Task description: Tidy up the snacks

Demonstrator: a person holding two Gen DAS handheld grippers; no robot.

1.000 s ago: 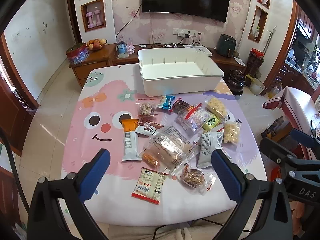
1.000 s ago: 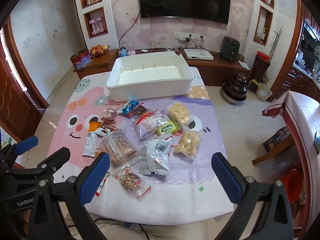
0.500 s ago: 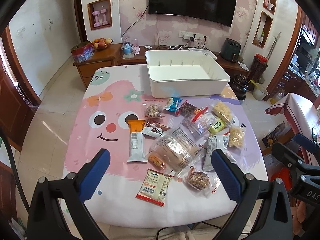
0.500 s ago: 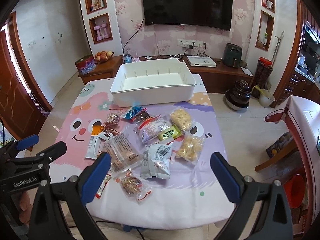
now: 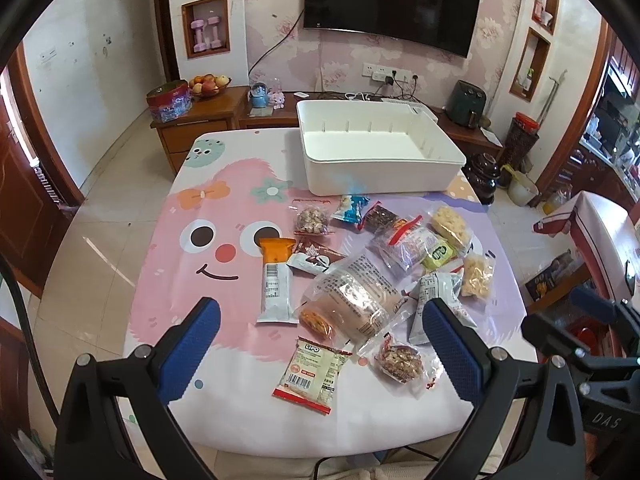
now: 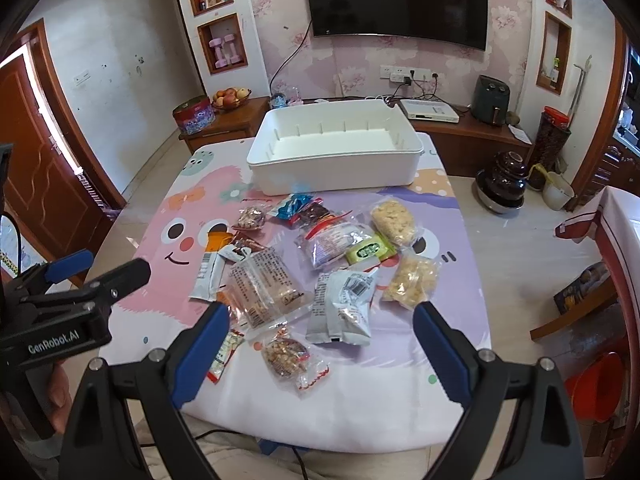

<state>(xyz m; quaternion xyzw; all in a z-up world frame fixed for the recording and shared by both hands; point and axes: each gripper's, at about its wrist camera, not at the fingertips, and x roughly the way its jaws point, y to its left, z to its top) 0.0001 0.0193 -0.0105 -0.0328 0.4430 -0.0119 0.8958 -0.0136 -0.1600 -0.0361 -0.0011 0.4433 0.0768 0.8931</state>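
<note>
Several snack packets lie loose on the cartoon tablecloth (image 5: 200, 240), in front of an empty white bin (image 5: 380, 176). Among them are an orange-topped bar (image 5: 275, 280), a large clear packet (image 5: 352, 296), a LIPO packet (image 5: 314, 368) and a nut packet (image 5: 400, 360). My left gripper (image 5: 320, 312) hovers open above the near packets and holds nothing. My right gripper (image 6: 322, 312) hangs over a grey packet (image 6: 344, 304); its jaws are closing, still wide, with nothing between them. A yellow puffed packet (image 6: 412, 280) lies to the right. Each gripper shows at the edge of the other's view.
A wooden cabinet (image 5: 200, 120) with a fruit bowl and a red tin (image 6: 194, 114) stands behind the table, under a wall television. A dark pot (image 6: 500, 184) and a pale bucket sit on the tiled floor at the right. A white-covered piece of furniture is at the far right.
The right gripper's fingers have drawn slightly closer together. Both views have tilted up a little. The snacks and the bin have not moved.
</note>
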